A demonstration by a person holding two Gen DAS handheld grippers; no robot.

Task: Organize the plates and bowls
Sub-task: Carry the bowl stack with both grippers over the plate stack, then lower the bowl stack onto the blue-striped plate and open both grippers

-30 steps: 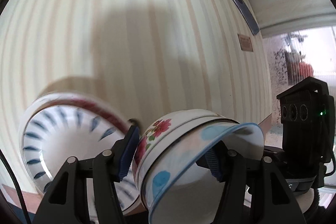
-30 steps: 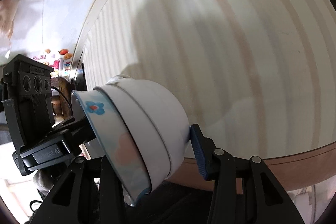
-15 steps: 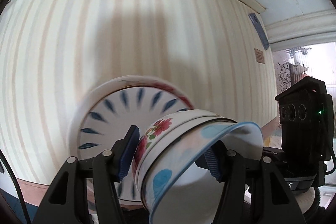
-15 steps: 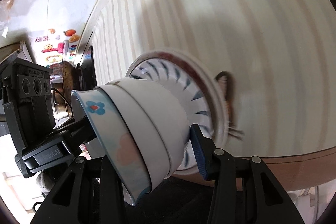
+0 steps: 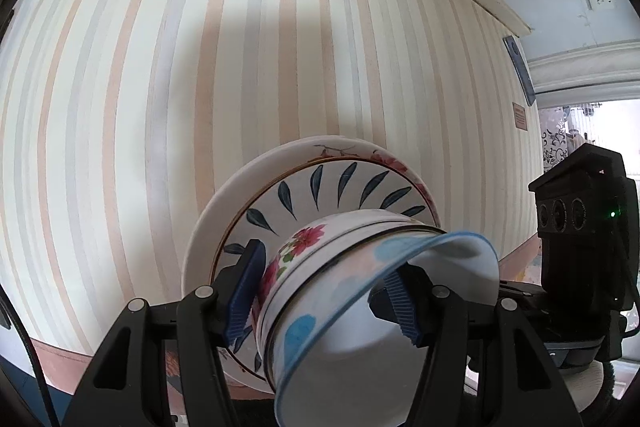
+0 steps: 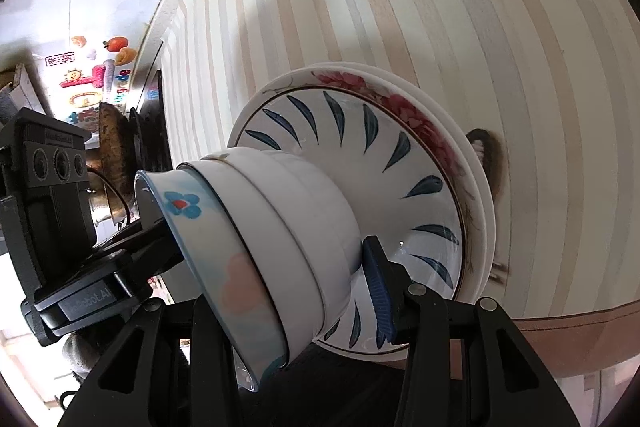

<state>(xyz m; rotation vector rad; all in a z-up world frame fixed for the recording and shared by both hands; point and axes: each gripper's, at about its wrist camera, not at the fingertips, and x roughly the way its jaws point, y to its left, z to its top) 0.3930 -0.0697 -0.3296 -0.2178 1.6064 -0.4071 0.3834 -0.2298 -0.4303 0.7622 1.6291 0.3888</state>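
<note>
A nested bowl stack (image 5: 360,291) is clamped from opposite rims between the left gripper (image 5: 324,291) and the right gripper (image 6: 280,267). It is held directly above the leaf-patterned plate (image 6: 400,163), its bottom toward the plate's centre.

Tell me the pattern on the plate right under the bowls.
White plate with dark blue leaf strokes radiating around it and a thin gold rim line; clearest in the right wrist view.

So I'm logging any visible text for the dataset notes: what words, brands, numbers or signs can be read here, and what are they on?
"...obot.AI": black gripper body, raised letters, start unclear.
Colourful wall decorations: characters too blurred to read.
Small brown plaque on the striped wall: too small to read.
Bowls and plates: patterns only, no text.
</note>
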